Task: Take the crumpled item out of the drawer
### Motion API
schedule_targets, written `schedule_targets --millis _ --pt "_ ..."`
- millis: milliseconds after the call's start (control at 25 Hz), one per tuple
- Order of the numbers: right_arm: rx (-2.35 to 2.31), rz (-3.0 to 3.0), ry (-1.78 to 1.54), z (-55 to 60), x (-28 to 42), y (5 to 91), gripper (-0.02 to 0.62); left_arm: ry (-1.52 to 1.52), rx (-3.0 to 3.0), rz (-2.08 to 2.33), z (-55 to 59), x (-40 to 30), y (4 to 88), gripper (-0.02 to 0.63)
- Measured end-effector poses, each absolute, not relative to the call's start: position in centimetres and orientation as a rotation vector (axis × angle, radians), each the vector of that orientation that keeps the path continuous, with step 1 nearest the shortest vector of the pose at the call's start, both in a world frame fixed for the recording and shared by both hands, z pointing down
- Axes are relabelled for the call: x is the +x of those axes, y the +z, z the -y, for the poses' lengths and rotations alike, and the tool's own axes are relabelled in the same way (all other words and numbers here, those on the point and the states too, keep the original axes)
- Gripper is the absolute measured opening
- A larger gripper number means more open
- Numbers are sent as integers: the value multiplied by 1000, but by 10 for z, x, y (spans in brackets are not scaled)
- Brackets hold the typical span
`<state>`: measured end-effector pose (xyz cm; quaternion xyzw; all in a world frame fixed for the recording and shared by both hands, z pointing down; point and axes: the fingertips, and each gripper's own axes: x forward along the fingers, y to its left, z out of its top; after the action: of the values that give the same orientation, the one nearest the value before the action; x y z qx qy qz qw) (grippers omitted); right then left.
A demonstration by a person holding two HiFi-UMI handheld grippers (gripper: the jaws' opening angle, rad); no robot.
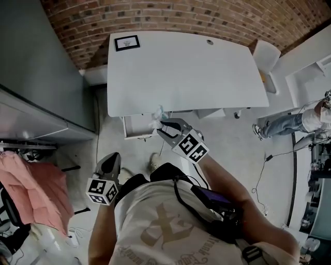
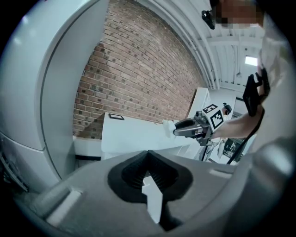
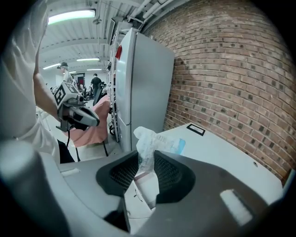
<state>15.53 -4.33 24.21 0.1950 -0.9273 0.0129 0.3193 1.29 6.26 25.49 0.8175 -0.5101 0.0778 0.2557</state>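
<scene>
My right gripper (image 1: 161, 128) is shut on the crumpled item (image 1: 156, 115), a white wrapper with a blue patch, and holds it in the air just in front of the desk's front edge. In the right gripper view the crumpled item (image 3: 147, 148) stands up between the pads of the right gripper (image 3: 147, 159). Under the desk's left front the white drawer (image 1: 135, 127) stands pulled out. My left gripper (image 1: 111, 158) hangs lower and nearer to me, over the floor, its jaws shut with nothing in them. The left gripper view looks past the left gripper (image 2: 148, 155) at the right gripper (image 2: 178, 131) with the wrapper (image 2: 168, 127).
The white desk (image 1: 186, 67) carries a black-framed card (image 1: 126, 42) at its back left corner, against a brick wall (image 1: 207, 15). A tall grey cabinet (image 1: 31, 77) stands at the left with pink cloth (image 1: 36, 186) below it. A person's legs (image 1: 282, 124) show at the right.
</scene>
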Motion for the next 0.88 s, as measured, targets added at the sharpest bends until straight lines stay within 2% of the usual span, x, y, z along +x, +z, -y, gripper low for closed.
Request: schedule_targets --millis 320,880 --pt "499 2586 41 37 145 210 114 214 2247 1380 -62 15 241 5" --pt "552 2635 171 6 155 213 114 303 2364 1277 -48 19 217 5"
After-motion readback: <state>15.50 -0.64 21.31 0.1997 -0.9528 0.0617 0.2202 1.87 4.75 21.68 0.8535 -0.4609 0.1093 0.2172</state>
